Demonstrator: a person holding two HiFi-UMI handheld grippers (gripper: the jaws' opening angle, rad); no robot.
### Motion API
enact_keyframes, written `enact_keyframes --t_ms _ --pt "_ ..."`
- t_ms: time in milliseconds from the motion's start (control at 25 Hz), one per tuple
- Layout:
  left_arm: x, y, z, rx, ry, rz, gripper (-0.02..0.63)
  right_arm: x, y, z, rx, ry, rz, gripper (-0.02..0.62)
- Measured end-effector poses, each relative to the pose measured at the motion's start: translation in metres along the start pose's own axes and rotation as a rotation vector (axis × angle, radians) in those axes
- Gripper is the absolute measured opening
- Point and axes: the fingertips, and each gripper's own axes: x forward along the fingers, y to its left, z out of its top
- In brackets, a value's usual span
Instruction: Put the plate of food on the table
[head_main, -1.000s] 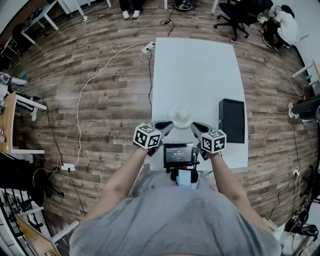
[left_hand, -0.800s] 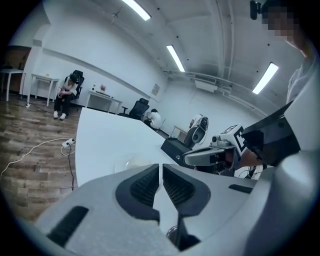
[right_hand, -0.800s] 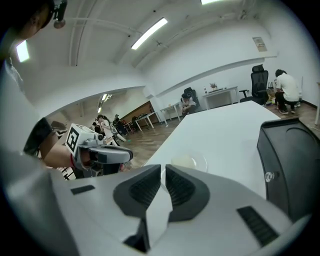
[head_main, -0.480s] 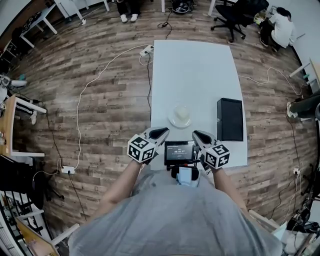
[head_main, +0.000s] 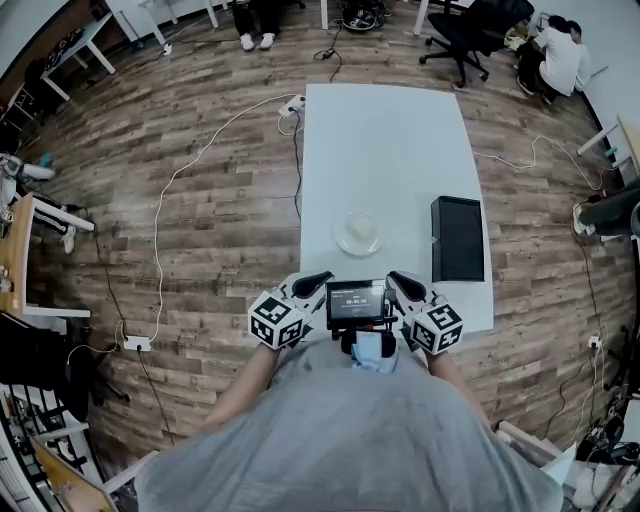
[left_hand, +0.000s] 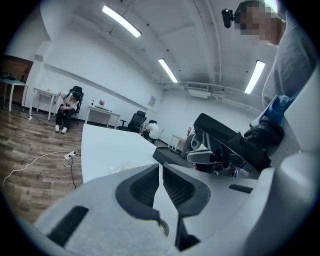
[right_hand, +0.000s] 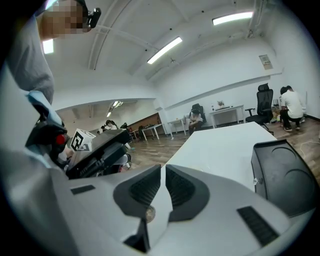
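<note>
The left gripper (head_main: 316, 281) and the right gripper (head_main: 396, 280) are held at the near edge of the white table (head_main: 385, 130) (a small screen (head_main: 356, 303) is seen between them). On each, the jaws are drawn almost together, with only a thin slit left between the pads, and nothing is gripped. Two grippers are counted, one plate of food (head_main: 358, 233) and one black box (head_main: 457, 238). The plate is set on the table, apart from both grippers, with the box to its right
</note>
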Motion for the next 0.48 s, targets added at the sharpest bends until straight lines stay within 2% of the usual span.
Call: enact_keyframes --t_ms 280,480 --pt "0.005 -0.001 -0.003 0.031 0.015 0.018 0.032 -0.004 0.003 -0.013 -0.046 0.053 -0.011 0.032" --pt "0.003 0.002 -0.002 0.026 0.011 0.023 0.032 -0.007 0.001 -0.006 -0.041 0.032 -0.022 0.031"
